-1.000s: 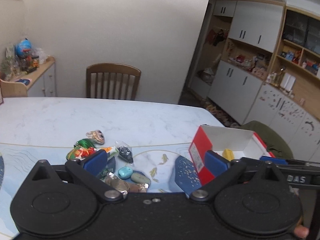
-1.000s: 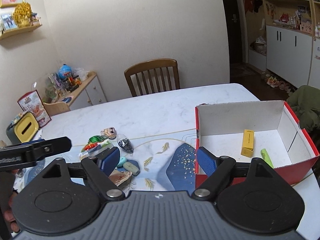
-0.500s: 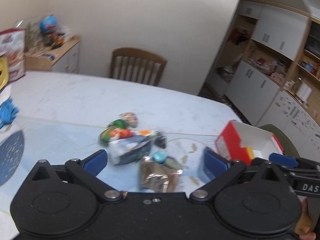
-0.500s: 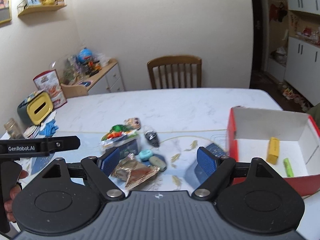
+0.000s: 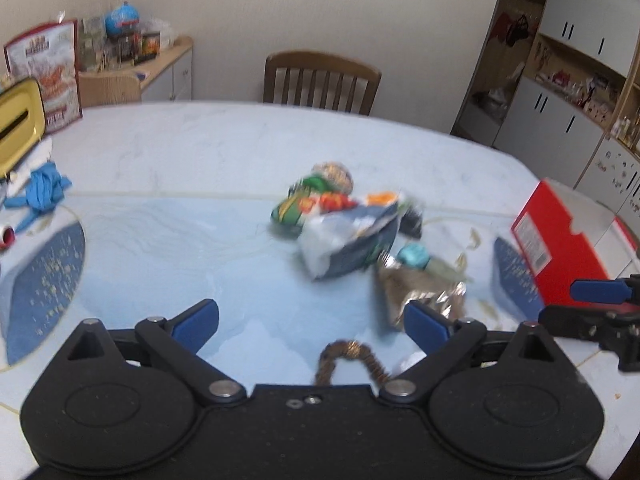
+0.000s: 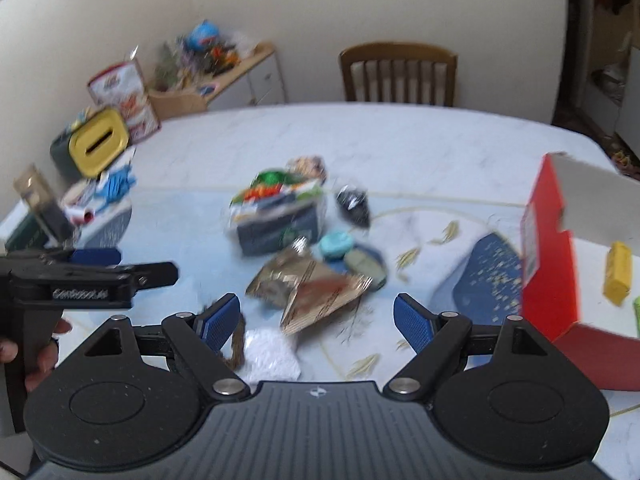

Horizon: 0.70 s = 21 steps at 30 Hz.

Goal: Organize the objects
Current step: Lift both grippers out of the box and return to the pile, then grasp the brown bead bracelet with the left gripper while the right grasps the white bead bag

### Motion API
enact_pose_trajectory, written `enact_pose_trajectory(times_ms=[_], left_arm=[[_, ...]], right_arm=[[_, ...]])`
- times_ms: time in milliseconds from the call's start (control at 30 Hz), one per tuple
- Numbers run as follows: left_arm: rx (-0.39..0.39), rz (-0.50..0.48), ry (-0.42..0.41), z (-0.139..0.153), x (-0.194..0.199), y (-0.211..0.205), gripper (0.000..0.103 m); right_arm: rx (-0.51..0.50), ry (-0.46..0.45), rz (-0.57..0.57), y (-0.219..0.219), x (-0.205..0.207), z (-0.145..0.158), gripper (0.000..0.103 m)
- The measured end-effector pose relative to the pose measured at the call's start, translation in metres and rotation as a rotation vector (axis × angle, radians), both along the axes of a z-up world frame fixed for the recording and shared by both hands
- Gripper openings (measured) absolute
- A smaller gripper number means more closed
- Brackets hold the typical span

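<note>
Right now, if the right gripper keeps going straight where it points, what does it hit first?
Probably the crumpled foil wrapper, which lies just ahead between the open fingers of the right gripper. The white wad sits nearer but left of centre. Blur makes depth uncertain.

White marbled table [image 6: 400,140] with a pale blue patterned mat [image 5: 160,248]. On the mat, a blurred heap of packets [image 6: 280,216]: green-and-red wrappers, a dark blue bag [image 5: 352,244], a foil pouch [image 6: 316,292], a teal piece [image 6: 336,243] beside a grey-green one [image 6: 365,262]. Near edge: brown cord [image 5: 348,358], white packet [image 6: 272,354]. Right: red box [image 6: 552,264]. Left: blue cloth [image 5: 42,190], yellow-lidded tin [image 6: 98,146].
</note>
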<state>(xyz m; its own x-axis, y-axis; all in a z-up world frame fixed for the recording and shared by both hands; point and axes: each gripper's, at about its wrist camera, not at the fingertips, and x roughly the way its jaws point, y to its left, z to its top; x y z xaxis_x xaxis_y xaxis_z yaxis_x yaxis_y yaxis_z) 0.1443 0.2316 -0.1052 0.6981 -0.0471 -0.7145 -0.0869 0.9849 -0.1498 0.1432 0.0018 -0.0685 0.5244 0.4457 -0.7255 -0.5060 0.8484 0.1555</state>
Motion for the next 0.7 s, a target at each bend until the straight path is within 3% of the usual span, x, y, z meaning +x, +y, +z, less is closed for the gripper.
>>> enact_pose_trajectory(times_ms=[100,400,700], left_arm=[[-0.030,-0.013,0.028,-0.018,0.003,0.003,0.095],[0.013,-0.072,0.102,-0.053,0.008,-0.004,0.076],[0.026,-0.131,0.121,-0.059,0.008,-0.010,0.055]], right_arm=[[-0.033,0.032,0.043,0.011,0.000,-0.017,0.084],[-0.084,0.090,0.120,0.038,0.000,-0.054,0.084],[-0.120,0.124,0.164,0.053,0.003,-0.073,0.060]])
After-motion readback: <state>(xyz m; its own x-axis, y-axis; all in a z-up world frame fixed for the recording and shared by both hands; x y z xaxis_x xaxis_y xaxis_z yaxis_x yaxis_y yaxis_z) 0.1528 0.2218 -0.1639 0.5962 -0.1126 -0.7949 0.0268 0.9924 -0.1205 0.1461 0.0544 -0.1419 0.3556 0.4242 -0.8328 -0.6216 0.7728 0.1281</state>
